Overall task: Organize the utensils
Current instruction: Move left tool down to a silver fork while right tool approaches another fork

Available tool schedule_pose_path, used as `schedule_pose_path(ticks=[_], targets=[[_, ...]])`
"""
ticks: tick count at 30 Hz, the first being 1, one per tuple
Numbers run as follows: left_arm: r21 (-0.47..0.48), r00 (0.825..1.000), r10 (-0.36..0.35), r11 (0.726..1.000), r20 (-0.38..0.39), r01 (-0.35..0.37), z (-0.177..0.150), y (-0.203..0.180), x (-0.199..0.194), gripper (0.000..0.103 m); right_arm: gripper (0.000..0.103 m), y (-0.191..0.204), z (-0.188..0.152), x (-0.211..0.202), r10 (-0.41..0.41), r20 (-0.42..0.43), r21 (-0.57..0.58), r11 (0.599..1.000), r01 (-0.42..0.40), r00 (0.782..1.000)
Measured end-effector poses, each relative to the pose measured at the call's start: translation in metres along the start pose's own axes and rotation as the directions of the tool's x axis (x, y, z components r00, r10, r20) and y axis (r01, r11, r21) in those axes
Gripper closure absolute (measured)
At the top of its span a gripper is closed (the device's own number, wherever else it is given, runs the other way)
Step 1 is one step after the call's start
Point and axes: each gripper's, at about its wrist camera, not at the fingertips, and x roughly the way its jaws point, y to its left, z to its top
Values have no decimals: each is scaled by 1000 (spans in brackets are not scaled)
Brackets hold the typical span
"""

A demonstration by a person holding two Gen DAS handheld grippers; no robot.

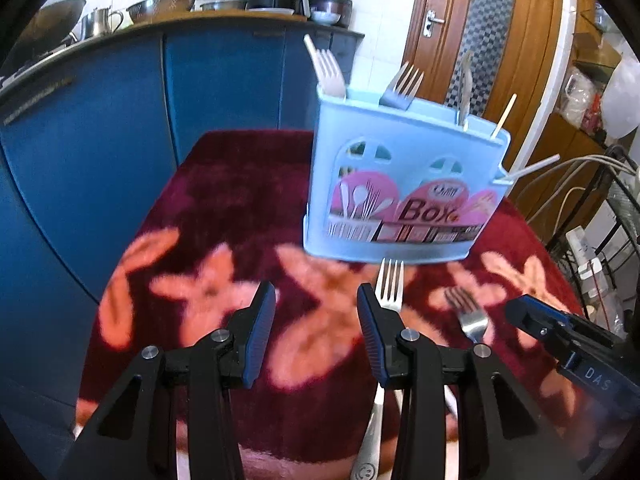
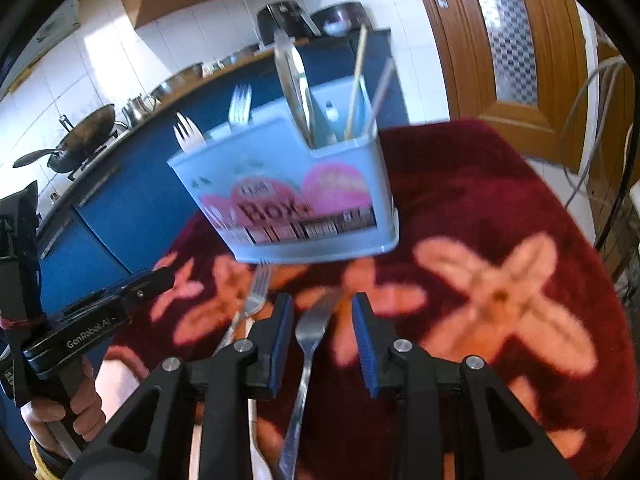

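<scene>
While my left wrist view takes in both forks lying on the red flowered cloth (image 1: 248, 184), only the right wrist view shows the person's hand (image 2: 76, 404) gripping the left gripper's handle at the frame's left edge. Both views show the blue utensil box (image 1: 404, 184) upright on the cloth, forks and sticks standing in its slots.

Both grippers angle downward toward the cloth.

Left gripper (image 1: 316, 336): jaws partly open, nothing between them. The white-handled fork (image 1: 390, 284) lies just right of its right finger, partly hidden behind it, tines toward the box.

Right gripper (image 2: 322, 340): jaws partly open, straddling the steel fork (image 2: 310, 332). The fork lies on the cloth below, between the pads; I see no pad pressing it. Tines point toward the box.
</scene>
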Motion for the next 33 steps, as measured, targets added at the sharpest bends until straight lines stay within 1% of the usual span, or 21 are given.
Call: schedule_pose_path(ticks=[7,13,21,23,25,28,33], targets=[[-5,999,11,1000,-32,-11,-8,3,12,60,69,-3,-7,16,17,-51,21,1000,-16,999],[2,999,18,1000,-42,-18,-10,2,17,60,69,-5,-7,26,45,-83,49,998,-42,996],[8,998,19,1000,-57,-18,-10,1,24,60,70,-8,-2,38,72,-92,85,994,-64,993],[12,998,17,1000,-59,-17,-10,-1,25,60,75,-9,-1,41,87,-95,96,992,-78,992],[17,998,14,1000,-60,-13,-10,-2,26,60,83,-10,0,44,112,-101,111,989,-100,989],[22,998,8,1000,-64,-7,-10,-6,27,60,91,-11,1,48,154,-112,136,981,-139,982],[38,997,-5,999,-72,7,-8,-15,30,60,93,-6,0,44,153,-87,121,982,-142,984]])
